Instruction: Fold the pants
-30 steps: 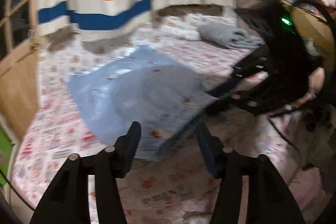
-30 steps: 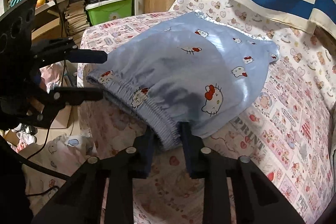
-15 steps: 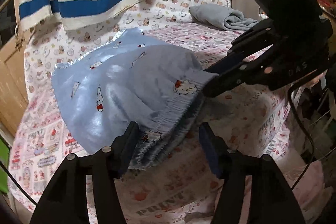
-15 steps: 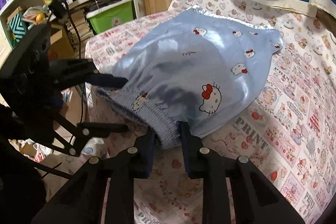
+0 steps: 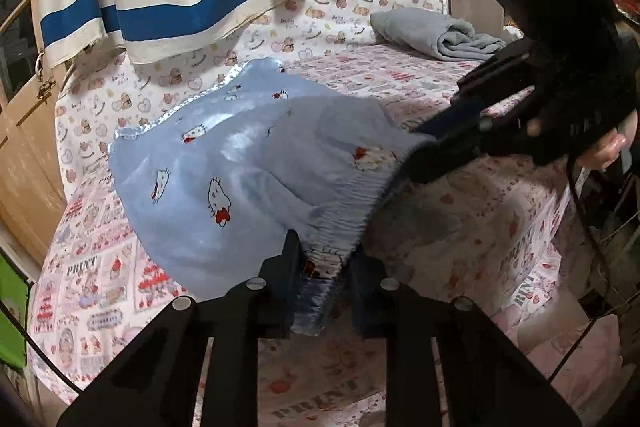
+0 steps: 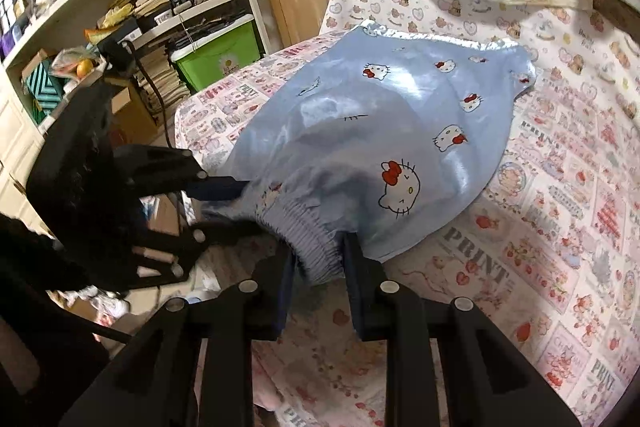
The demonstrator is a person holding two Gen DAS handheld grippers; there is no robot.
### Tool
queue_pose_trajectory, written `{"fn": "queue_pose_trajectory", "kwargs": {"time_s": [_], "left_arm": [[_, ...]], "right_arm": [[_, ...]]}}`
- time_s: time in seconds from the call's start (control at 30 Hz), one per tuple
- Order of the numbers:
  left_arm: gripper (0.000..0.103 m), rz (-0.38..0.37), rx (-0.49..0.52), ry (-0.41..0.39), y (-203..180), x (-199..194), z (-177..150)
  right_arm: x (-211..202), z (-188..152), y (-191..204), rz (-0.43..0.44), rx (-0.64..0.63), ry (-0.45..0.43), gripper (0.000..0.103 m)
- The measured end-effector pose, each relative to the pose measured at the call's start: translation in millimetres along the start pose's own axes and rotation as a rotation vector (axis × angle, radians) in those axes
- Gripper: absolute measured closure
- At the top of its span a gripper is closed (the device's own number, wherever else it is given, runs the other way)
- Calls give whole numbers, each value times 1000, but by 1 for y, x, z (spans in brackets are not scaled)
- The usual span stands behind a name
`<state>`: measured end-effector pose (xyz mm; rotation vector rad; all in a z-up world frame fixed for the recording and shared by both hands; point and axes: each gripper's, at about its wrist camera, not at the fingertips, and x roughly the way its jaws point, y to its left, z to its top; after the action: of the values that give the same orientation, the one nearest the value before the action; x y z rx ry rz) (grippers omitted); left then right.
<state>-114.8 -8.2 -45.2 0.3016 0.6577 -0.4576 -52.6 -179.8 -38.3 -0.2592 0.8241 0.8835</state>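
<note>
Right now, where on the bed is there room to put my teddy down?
Bare printed sheet lies right of the blue pants, and more in front of the grey folded towel. The near edge is crowded: left gripper, its jaws closing, and right gripper both have the waistband between their jaws.

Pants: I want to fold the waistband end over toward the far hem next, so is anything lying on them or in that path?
Nothing visible does. The pants lie bare on the sheet; the grey towel sits apart, beyond them. Both grippers, left and right, have the waistband between their jaws; the left's are closing.
</note>
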Motion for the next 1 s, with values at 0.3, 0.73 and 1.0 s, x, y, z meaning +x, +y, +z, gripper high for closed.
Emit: {"fn": "queue_pose_trajectory", "kwargs": {"time_s": [0.3, 0.73, 1.0], "left_arm": [[86, -124, -144, 3, 43, -1, 26], [88, -60, -172, -71, 58, -5, 40], [63, -64, -142, -92, 57, -10, 33]], "right_arm": [[-2, -11, 39, -319, -288, -60, 47], [22, -8, 66, -582, -474, -147, 47], [27, 17, 42, -429, -339, -139, 90]]}}
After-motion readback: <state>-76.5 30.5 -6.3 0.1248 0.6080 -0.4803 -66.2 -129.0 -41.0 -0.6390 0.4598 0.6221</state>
